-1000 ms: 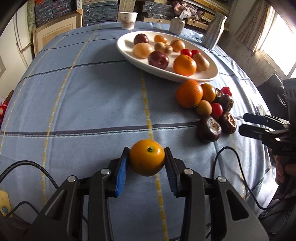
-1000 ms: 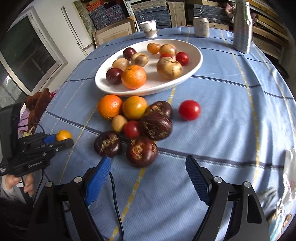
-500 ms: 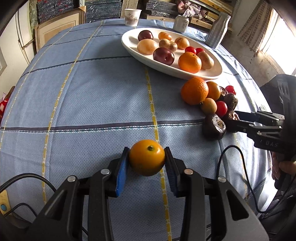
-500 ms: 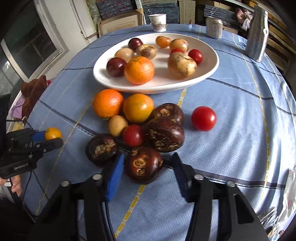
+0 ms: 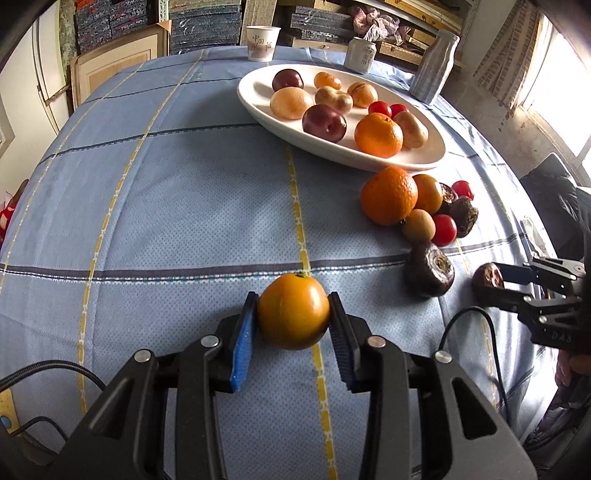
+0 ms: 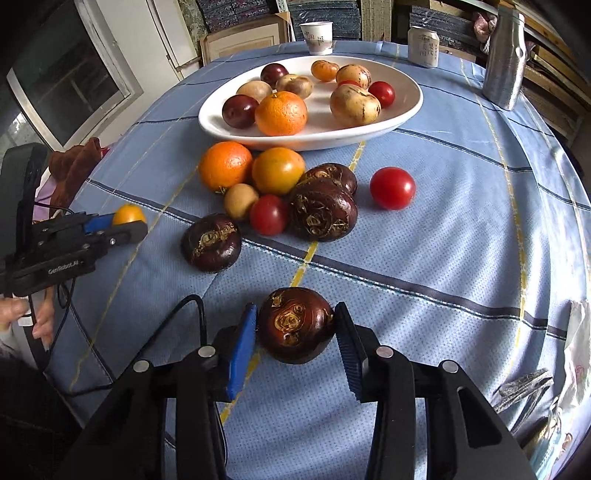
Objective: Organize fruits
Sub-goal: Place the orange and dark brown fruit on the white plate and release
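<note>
My left gripper (image 5: 293, 295) is shut on a small orange citrus (image 5: 293, 317), held just above the blue checked tablecloth. My right gripper (image 6: 295, 308) is shut on a dark brown water chestnut (image 6: 295, 326), its pads pressing both sides, near the table's front. Each gripper also shows in the other's view: the right gripper (image 5: 495, 284) at the right edge, the left gripper (image 6: 136, 223) at the left. A white oval plate (image 6: 369, 125) at the back holds several fruits. In front of it lies a loose pile with an orange (image 6: 225, 164), red tomatoes and more water chestnuts (image 6: 212, 243).
A paper cup (image 6: 316, 33), a can (image 6: 423, 46) and a silver bottle (image 6: 504, 59) stand behind the plate. A black cable (image 6: 192, 306) runs across the cloth by the right gripper. A person's hand (image 6: 22, 317) grips the left tool. The table edge curves close on both sides.
My right gripper went from wide open to shut on a water chestnut at the pile's near side and drew it back from the pile. The left gripper kept its hold on the citrus.
</note>
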Motion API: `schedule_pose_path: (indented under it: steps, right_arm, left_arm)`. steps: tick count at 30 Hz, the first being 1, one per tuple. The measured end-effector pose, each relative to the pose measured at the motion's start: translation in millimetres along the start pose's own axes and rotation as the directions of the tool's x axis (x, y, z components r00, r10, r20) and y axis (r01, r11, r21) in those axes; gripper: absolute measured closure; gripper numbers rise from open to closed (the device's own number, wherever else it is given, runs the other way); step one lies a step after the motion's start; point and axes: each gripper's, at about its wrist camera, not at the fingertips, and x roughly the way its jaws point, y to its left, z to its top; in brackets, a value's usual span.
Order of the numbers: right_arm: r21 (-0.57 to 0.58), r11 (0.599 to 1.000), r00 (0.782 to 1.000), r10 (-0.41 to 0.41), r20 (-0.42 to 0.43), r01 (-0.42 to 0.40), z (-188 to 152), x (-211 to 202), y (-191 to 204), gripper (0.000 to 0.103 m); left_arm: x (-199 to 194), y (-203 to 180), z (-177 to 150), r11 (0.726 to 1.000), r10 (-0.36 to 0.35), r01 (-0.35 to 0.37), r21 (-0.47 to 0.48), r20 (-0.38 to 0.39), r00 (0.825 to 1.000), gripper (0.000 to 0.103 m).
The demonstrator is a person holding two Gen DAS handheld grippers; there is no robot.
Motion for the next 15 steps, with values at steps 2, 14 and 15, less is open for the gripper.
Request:
schedule_pose_path:
  steps: [2, 14, 15]
  right_arm:
    - [0.000, 1.000, 1.000, 0.001, 0.000, -0.001, -0.1, -0.1, -0.1, 0.060]
    - [0.016, 1.000, 1.000, 0.017, 0.000, -0.017, 0.9, 0.1, -3.5, 0.059]
    - [0.017, 1.000, 1.000, 0.018, 0.000, -0.018, 1.4, 0.1, -3.9, 0.059]
  left_arm:
    - [2.0, 0.6, 0.6, 1.000, -0.002, 0.002, -0.002, 0.002, 1.000, 0.066]
    - [-3.0, -0.1, 0.8, 1.000, -0.024, 0.024, -0.007, 0.026, 0.999, 0.066]
    - [-4.8, -1.3, 1.9, 1.000, -0.022, 0.023, -0.001, 0.031, 0.999, 0.066]
